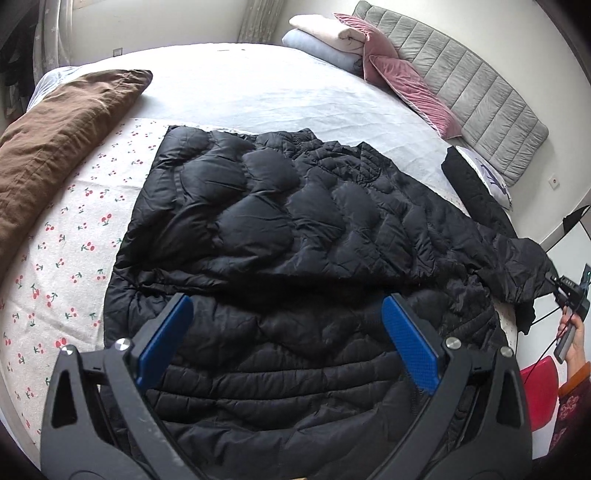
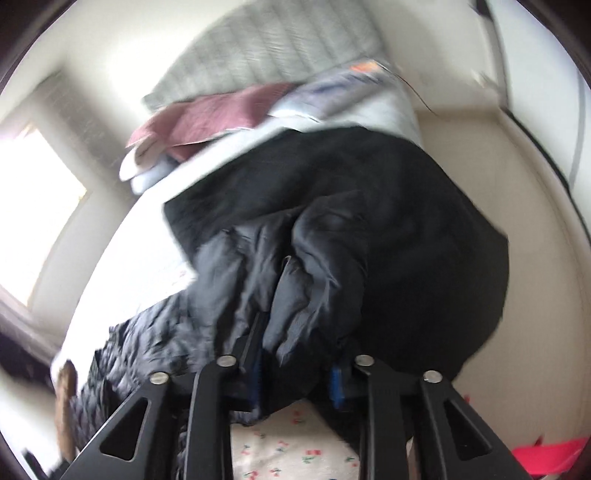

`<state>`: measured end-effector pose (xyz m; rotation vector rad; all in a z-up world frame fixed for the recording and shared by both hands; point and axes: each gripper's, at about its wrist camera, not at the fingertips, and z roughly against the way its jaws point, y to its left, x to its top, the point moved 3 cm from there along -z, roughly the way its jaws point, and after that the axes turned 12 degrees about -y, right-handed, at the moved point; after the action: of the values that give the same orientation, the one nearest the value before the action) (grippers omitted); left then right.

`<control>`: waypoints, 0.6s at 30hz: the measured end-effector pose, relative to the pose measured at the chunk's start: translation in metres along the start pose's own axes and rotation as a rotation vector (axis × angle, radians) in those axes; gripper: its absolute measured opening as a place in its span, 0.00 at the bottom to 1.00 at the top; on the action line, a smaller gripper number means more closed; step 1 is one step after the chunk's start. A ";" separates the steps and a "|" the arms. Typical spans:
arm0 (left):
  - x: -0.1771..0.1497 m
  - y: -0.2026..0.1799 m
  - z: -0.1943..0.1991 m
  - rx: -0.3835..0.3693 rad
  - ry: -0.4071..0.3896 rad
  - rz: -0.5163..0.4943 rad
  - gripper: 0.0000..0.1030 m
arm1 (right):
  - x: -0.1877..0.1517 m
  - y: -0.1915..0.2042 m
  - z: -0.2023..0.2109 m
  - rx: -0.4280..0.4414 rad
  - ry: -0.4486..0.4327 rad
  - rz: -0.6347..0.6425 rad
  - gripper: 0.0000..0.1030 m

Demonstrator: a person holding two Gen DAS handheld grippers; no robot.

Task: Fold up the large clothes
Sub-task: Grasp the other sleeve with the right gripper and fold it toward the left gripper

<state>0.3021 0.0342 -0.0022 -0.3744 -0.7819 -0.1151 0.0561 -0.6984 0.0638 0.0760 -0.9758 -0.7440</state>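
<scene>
A black quilted puffer jacket [image 1: 295, 229] lies spread on the bed, one part folded across its middle. My left gripper [image 1: 288, 301] hovers over its near half, blue pads wide apart and nothing between them: open. At the right edge of the left wrist view, the jacket's sleeve [image 1: 517, 266] stretches off the bed toward my right gripper [image 1: 569, 295], which a hand holds. In the blurred right wrist view, the right gripper [image 2: 295, 332] is shut on a bunched fold of the jacket [image 2: 369, 221]. The fabric hides its fingertips.
A brown duvet [image 1: 55, 147] lies along the bed's left side on a cherry-print sheet [image 1: 74, 258]. Pink pillows [image 1: 406, 85], folded blankets [image 1: 325, 33] and a grey padded headboard [image 1: 480, 92] are at the far end. Another black garment [image 1: 472, 184] lies far right. A red object [image 1: 539, 387] sits on the floor.
</scene>
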 end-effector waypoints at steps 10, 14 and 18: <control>0.010 -0.002 0.014 -0.027 -0.042 -0.008 0.99 | 0.026 0.212 0.059 0.176 -0.067 0.312 0.15; 0.016 0.001 0.024 -0.019 -0.071 -0.014 0.99 | 0.009 0.301 0.069 0.247 -0.060 0.439 0.15; 0.021 0.007 0.028 -0.008 -0.092 -0.025 0.99 | -0.017 0.376 0.072 0.331 -0.039 0.515 0.14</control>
<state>0.3004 0.0518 0.0284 -0.3791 -0.8777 -0.1252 0.1967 -0.3861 0.2352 0.0931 -1.0901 -0.1095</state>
